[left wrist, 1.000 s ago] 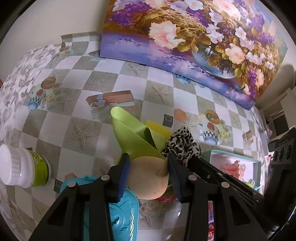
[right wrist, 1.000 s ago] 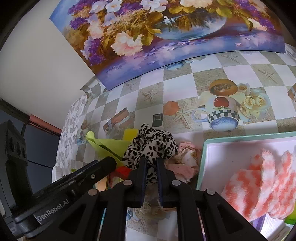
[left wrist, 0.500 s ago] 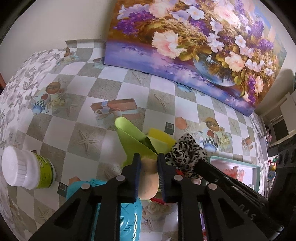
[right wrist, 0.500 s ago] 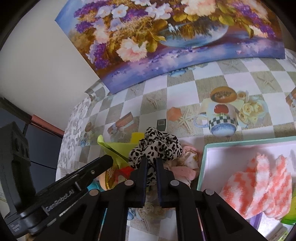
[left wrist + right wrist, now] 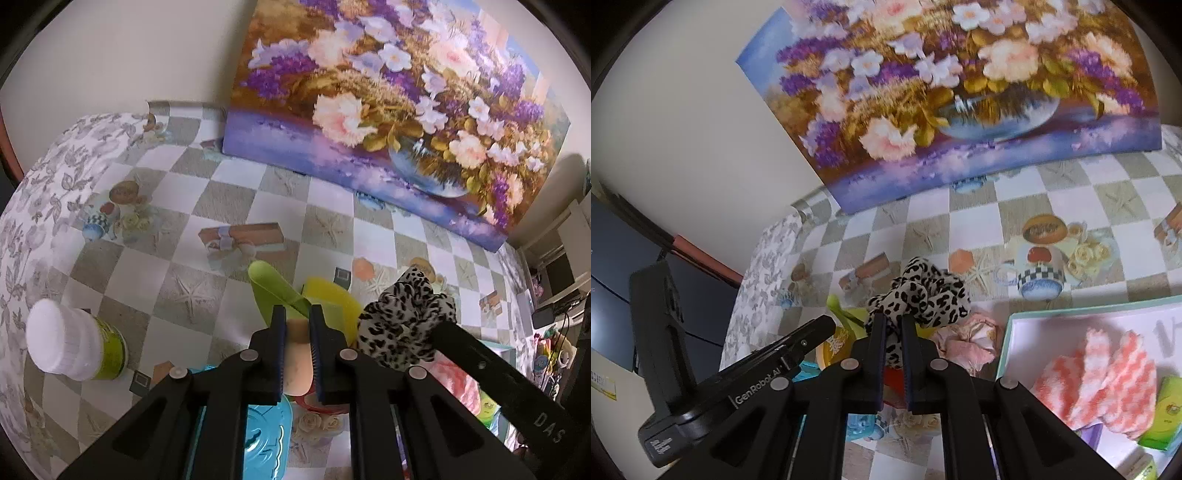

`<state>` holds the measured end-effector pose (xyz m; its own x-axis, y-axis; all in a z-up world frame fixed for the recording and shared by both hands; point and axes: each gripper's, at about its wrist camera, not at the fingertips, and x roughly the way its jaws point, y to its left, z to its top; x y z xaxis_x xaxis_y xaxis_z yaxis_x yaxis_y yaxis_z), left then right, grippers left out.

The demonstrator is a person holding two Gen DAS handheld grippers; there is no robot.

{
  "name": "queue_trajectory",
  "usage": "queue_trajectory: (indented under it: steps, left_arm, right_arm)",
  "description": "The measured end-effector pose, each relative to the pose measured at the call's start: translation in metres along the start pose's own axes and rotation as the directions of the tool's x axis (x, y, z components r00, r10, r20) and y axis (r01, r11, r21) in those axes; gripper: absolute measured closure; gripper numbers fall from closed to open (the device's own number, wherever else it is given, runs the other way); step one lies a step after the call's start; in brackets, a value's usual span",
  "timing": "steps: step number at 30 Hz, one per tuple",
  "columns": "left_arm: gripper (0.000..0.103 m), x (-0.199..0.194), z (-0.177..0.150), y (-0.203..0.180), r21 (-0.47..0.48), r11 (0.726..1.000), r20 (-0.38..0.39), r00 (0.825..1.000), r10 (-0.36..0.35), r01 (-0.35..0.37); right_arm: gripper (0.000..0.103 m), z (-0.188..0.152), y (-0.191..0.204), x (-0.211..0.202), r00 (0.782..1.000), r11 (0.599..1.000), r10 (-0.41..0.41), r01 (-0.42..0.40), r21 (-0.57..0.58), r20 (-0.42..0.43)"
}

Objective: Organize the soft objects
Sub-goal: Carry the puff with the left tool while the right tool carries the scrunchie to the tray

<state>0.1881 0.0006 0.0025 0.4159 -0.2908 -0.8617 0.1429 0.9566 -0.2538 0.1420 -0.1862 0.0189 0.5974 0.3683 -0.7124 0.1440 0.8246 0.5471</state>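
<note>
Beige sponge (image 5: 297,354) squeezed by closing left hand-held gripper (image 5: 297,343); right (image 5: 894,343) clamps leopard scrunchie (image 5: 923,299).

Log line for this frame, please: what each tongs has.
left tongs: closing on tan squishy ball | right tongs: shut on leopard-print scrunchie | box: holds pink-white fluffy cloth

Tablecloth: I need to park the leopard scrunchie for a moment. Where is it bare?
Bare cloth lies between the white-capped jar, the flower painting and the green sheet. Crowded: the pile around both grippers, and the box holding orange-white cloths.
</note>
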Motion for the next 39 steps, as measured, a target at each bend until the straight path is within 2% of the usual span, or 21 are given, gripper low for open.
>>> queue_trajectory:
  steps: [3,11,21,25,28,32,39]
  left_arm:
    - [0.091,-0.011,0.004,0.000,0.000,1.000,0.027,1.000,-0.001,0.001]
    - [0.091,-0.040,0.008,-0.018,0.023,1.000,0.087,0.996,-0.019,0.017]
    - [0.091,-0.056,-0.002,-0.077,0.109,0.990,0.090,0.991,-0.100,0.090]
    - [0.091,-0.056,-0.008,-0.103,0.150,0.981,0.075,0.988,-0.136,0.124]
    - [0.091,-0.050,-0.014,-0.122,0.176,0.973,0.053,0.986,-0.158,0.146]
    - [0.091,-0.037,-0.023,-0.147,0.206,0.962,0.010,0.983,-0.182,0.177]
    - [0.091,-0.016,-0.045,-0.192,0.262,0.934,-0.065,0.970,-0.235,0.244]
  right_arm:
    - [0.094,0.003,0.002,-0.011,1.000,1.000,-0.010,0.010,-0.006,0.015]
    - [0.095,0.013,-0.013,-0.044,0.989,0.989,-0.142,0.141,0.040,0.031]
    - [0.095,0.021,-0.056,-0.113,0.952,0.955,-0.288,0.278,0.103,0.104]
    - [0.095,0.021,-0.079,-0.140,0.917,0.923,-0.378,0.362,0.132,0.124]
    - [0.095,0.020,-0.101,-0.153,0.892,0.894,-0.438,0.419,0.159,0.110]
    - [0.095,0.016,-0.135,-0.158,0.869,0.859,-0.492,0.475,0.191,0.050]
    - [0.095,0.005,-0.177,-0.153,0.869,0.837,-0.494,0.486,0.251,-0.032]
